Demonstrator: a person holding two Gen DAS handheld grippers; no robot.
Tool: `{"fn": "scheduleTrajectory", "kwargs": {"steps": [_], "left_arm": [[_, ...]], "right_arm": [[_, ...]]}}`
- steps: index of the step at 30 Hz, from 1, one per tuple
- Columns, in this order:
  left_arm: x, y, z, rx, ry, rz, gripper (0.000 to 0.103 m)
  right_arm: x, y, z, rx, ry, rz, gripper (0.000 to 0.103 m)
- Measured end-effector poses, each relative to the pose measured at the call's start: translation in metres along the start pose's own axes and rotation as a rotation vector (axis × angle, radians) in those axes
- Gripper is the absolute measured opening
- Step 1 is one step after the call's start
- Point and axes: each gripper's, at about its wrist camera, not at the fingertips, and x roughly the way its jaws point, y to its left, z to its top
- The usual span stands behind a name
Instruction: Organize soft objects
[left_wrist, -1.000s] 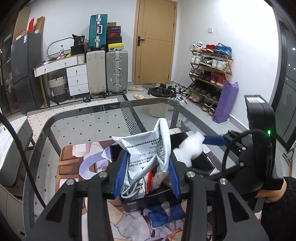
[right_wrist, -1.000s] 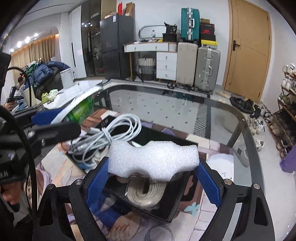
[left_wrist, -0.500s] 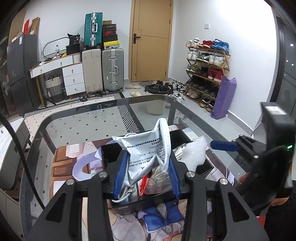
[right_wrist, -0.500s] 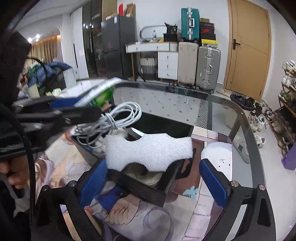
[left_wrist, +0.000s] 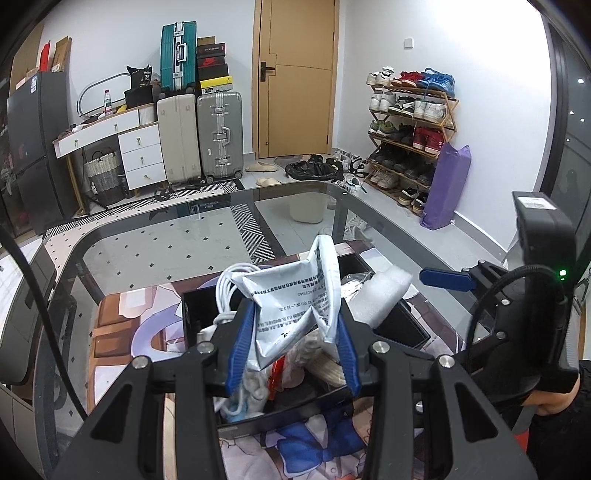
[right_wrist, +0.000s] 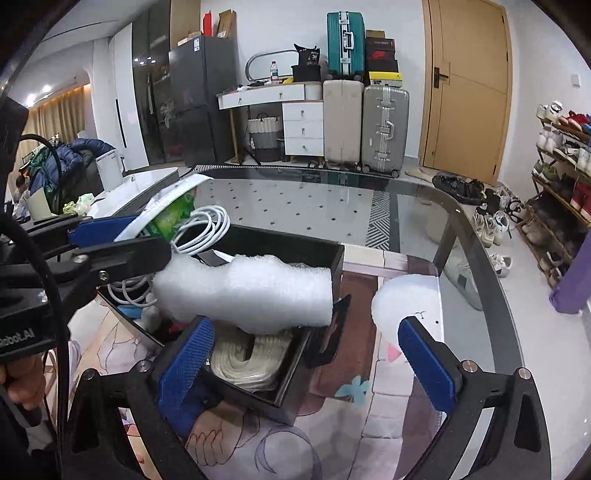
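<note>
The left hand-held gripper (left_wrist: 293, 345) is clamped on a white printed pouch (left_wrist: 295, 306), holding it just above the black box (left_wrist: 406, 325) that sits on the illustrated mat (right_wrist: 351, 424) on the glass bench (left_wrist: 155, 251); the pouch's lower corner hangs over the things already in the box, though whether it touches them I cannot tell. The right hand-held gripper (right_wrist: 306, 365) stands with its blue pads well apart and nothing between them; the foam piece (right_wrist: 247, 291) lies across the box, one end resting on the rim nearest that gripper, no pad touching it.

The step in hand looks to be setting the pouch down inside the box; the box is already crowded with a white cable (right_wrist: 199, 229), a cream coil (right_wrist: 247, 358) and other soft bits, so free room is scarce. To do it well, lower the pouch into the gap beside the cable, not on top of the loops, which stand proud of the rim and could spring it out; part the pads only once the pouch's weight is borne by the contents; draw the gripper straight up so the pads do not snag the cable. The foam overhangs the rim and may tip out if nudged; the right gripper could press it down flat afterwards.
</note>
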Motion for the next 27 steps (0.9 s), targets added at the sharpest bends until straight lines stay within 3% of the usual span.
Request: {"fn": "scheduleTrajectory", "kwargs": {"steps": [3,11,12,13,17,19,22,27], "left_arm": [[0.002,0.001,0.000,0.009,0.004,0.012,0.041],[0.011,-0.002,0.003,0.008,0.022,0.011,0.043],[0.012,-0.003,0.003,0.011,0.030,0.007,0.046],[0.011,-0.004,0.003,0.012,0.031,0.006,0.057],[0.001,-0.008,0.001,0.022,0.010,-0.007,0.077],[-0.007,-0.008,-0.001,0.014,-0.009,0.003,0.092],[-0.019,-0.004,-0.004,-0.012,-0.029,-0.006,0.103],[-0.036,0.009,-0.018,-0.037,-0.072,0.051,0.103]], "right_arm": [[-0.007,-0.002,-0.002,-0.004,-0.008,0.037,0.102],[-0.026,-0.001,-0.004,-0.005,-0.035,0.025,0.102],[-0.027,-0.001,-0.005,-0.005,-0.034,0.022,0.102],[-0.029,-0.001,-0.005,-0.005,-0.037,0.020,0.102],[-0.031,-0.002,-0.007,0.006,-0.045,0.024,0.102],[-0.034,-0.001,-0.009,0.014,-0.049,0.023,0.102],[-0.037,0.000,-0.011,0.021,-0.057,0.025,0.102],[-0.044,0.007,-0.018,0.036,-0.075,0.034,0.102]]}}
